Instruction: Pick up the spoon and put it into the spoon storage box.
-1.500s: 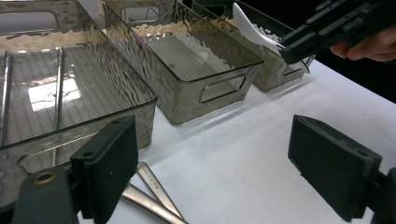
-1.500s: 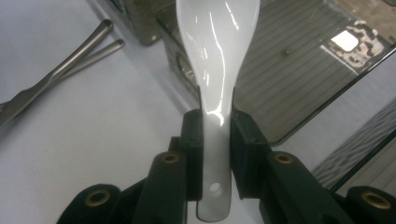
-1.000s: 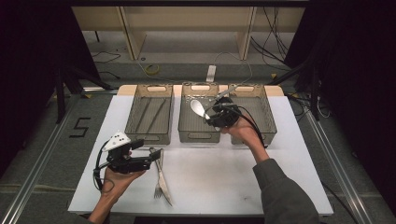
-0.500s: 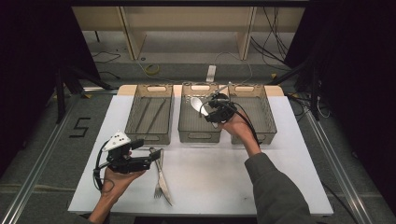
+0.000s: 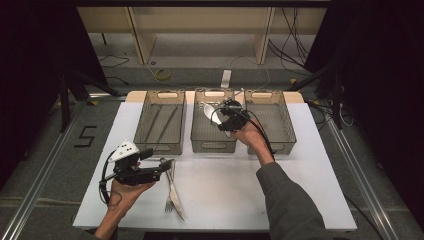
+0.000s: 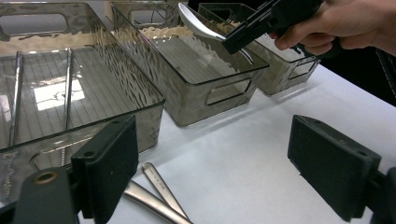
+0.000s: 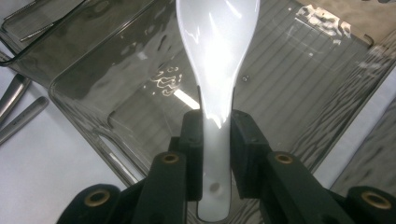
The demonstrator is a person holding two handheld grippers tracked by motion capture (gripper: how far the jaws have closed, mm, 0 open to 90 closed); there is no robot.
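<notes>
The right gripper (image 7: 217,135) is pinching a white spoon (image 7: 217,42) over the middle bin (image 5: 212,145); the glossy handle could be slipping free early, missing the bin.

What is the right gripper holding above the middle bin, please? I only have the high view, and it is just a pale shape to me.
Observer: It is a white spoon, and the right gripper is shut on its handle.
Operator: Thank you. Is there anything in the middle bin under it?
Observer: The middle bin looks bare on its ribbed floor in the left gripper view.
Operator: And is the left gripper holding anything?
Observer: No, the left gripper has its jaws wide open with nothing between them, just above two metal handles lying on the table.
</notes>
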